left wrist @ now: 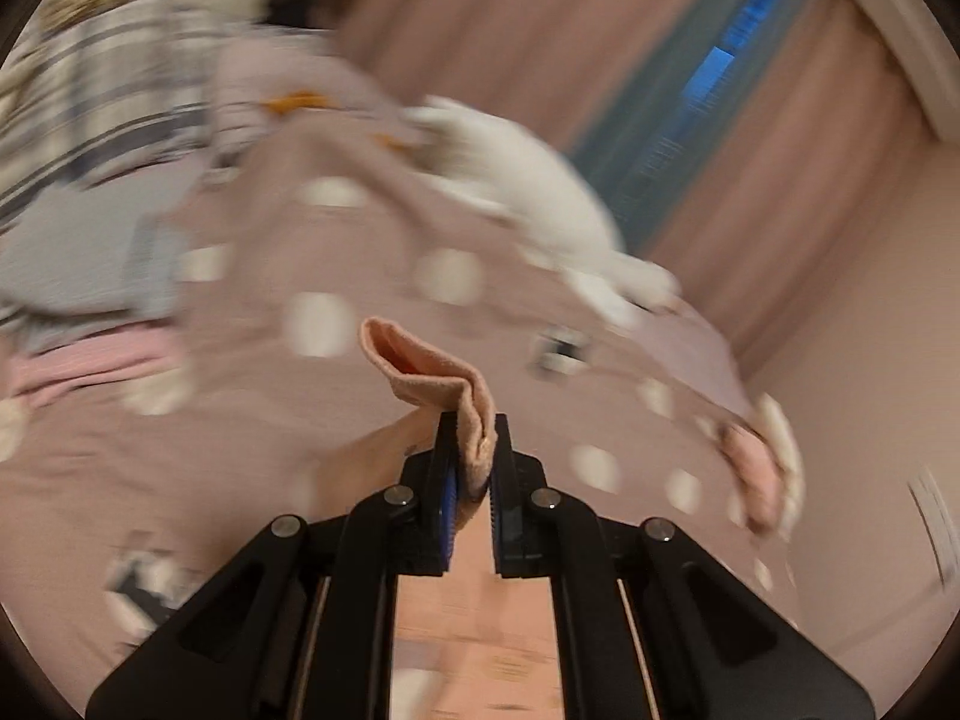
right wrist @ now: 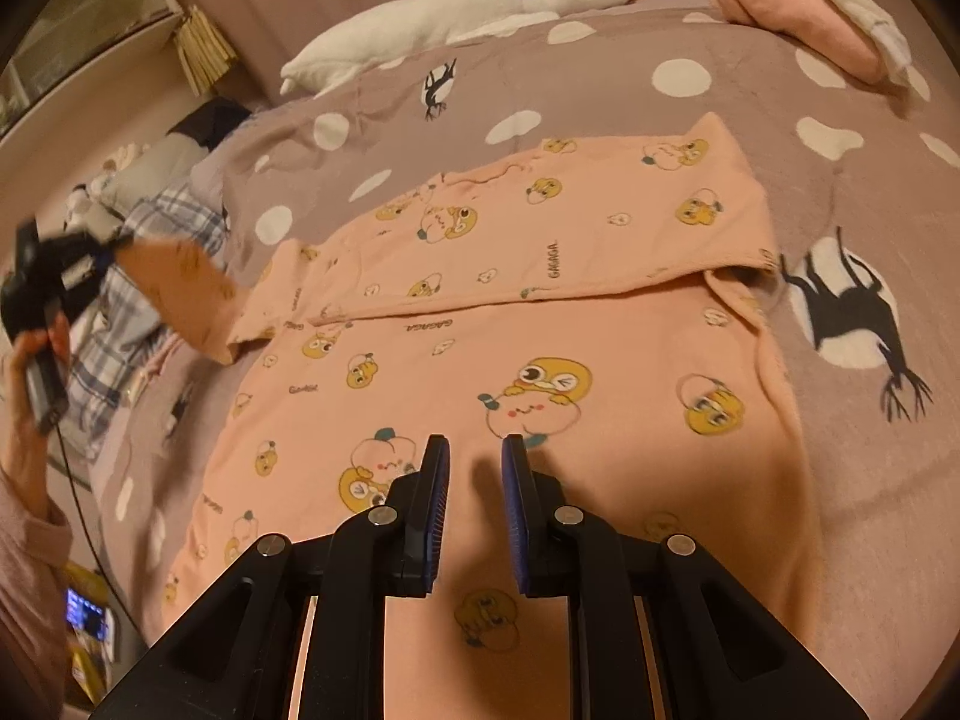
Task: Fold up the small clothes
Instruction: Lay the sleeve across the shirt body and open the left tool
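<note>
A small peach shirt (right wrist: 528,348) with yellow cartoon prints lies flat on the bed; one sleeve is folded across its upper part. My left gripper (left wrist: 474,438) is shut on the cuff of the other sleeve (left wrist: 432,372) and holds it lifted off the bed; the right wrist view shows that gripper (right wrist: 114,252) at far left with the sleeve (right wrist: 186,294) stretched up to it. My right gripper (right wrist: 474,450) is open and empty, hovering just above the shirt's lower body.
The bed has a mauve cover with white dots (right wrist: 678,78). A white goose plush (right wrist: 456,12) and a pink pillow (right wrist: 804,18) lie at the far side. Plaid and striped clothes (right wrist: 150,276) are piled at the left edge. The left wrist view is motion-blurred.
</note>
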The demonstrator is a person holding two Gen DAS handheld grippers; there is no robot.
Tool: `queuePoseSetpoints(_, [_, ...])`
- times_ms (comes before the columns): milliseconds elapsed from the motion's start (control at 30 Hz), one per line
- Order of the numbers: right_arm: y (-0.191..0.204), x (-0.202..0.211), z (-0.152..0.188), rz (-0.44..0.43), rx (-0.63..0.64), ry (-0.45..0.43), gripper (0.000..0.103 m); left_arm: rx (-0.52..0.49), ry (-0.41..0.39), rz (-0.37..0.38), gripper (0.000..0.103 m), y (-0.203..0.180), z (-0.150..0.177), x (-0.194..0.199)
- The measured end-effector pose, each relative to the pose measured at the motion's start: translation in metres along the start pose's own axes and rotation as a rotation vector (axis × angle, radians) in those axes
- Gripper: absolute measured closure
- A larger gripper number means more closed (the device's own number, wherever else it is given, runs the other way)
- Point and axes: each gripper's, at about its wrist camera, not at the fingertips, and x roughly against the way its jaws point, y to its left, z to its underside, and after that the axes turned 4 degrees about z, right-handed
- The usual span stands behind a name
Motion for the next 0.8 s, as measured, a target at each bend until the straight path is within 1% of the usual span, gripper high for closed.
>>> queuePoseSetpoints(67, [-0.008,0.006,0.002,-0.009,-0.022,-0.013,0.086,-0.05,0.043,0.059,0.097,-0.043,0.011,-0.016])
queuePoseSetpoints(133, [-0.015,0.012,0.003,-0.017,-0.041,-0.024,0.086,-0.106,0.088,0.097,0.097,-0.083,0.027,-0.035])
queuePoseSetpoints(233, [-0.028,0.02,0.006,-0.021,-0.073,-0.042,0.086,-0.177,0.17,0.122,0.096,-0.131,0.061,-0.069])
queuePoseSetpoints(300, [-0.04,0.025,0.008,-0.018,-0.098,-0.049,0.086,-0.221,0.236,0.113,0.095,-0.156,0.089,-0.094])
queuePoseSetpoints(333, [-0.043,0.027,0.009,-0.016,-0.107,-0.051,0.086,-0.238,0.269,0.109,0.09,-0.165,0.105,-0.108])
queuePoseSetpoints(367, [-0.047,0.029,0.01,-0.012,-0.114,-0.051,0.086,-0.255,0.314,0.106,0.088,-0.172,0.12,-0.123])
queuePoseSetpoints(400, [-0.05,0.03,0.011,-0.009,-0.12,-0.051,0.086,-0.26,0.349,0.1,0.081,-0.176,0.132,-0.134])
queuePoseSetpoints(433, [-0.054,0.031,0.012,-0.005,-0.128,-0.051,0.085,-0.264,0.395,0.099,0.062,-0.18,0.144,-0.146])
queuePoseSetpoints(467, [-0.057,0.032,0.013,-0.01,-0.127,-0.043,0.077,-0.267,0.44,0.099,0.05,-0.183,0.154,-0.156])
queuePoseSetpoints(500, [-0.06,0.034,0.014,-0.007,-0.134,-0.044,0.073,-0.268,0.479,0.098,0.035,-0.186,0.165,-0.163])
queuePoseSetpoints(533, [-0.064,0.036,0.015,-0.006,-0.146,-0.05,0.065,-0.278,0.502,0.102,0.034,-0.185,0.172,-0.167])
queuePoseSetpoints(600, [-0.068,0.037,0.014,-0.013,-0.158,-0.052,0.064,-0.309,0.523,0.114,0.034,-0.186,0.181,-0.167])
queuePoseSetpoints(667, [-0.07,0.038,0.013,-0.014,-0.169,-0.056,0.064,-0.325,0.532,0.135,0.034,-0.181,0.181,-0.161])
queuePoseSetpoints(767, [-0.069,0.037,0.009,-0.02,-0.174,-0.056,0.064,-0.302,0.486,0.17,0.032,-0.161,0.169,-0.139])
queuePoseSetpoints(800, [-0.068,0.036,0.006,-0.023,-0.174,-0.054,0.064,-0.285,0.462,0.172,0.029,-0.15,0.161,-0.129])
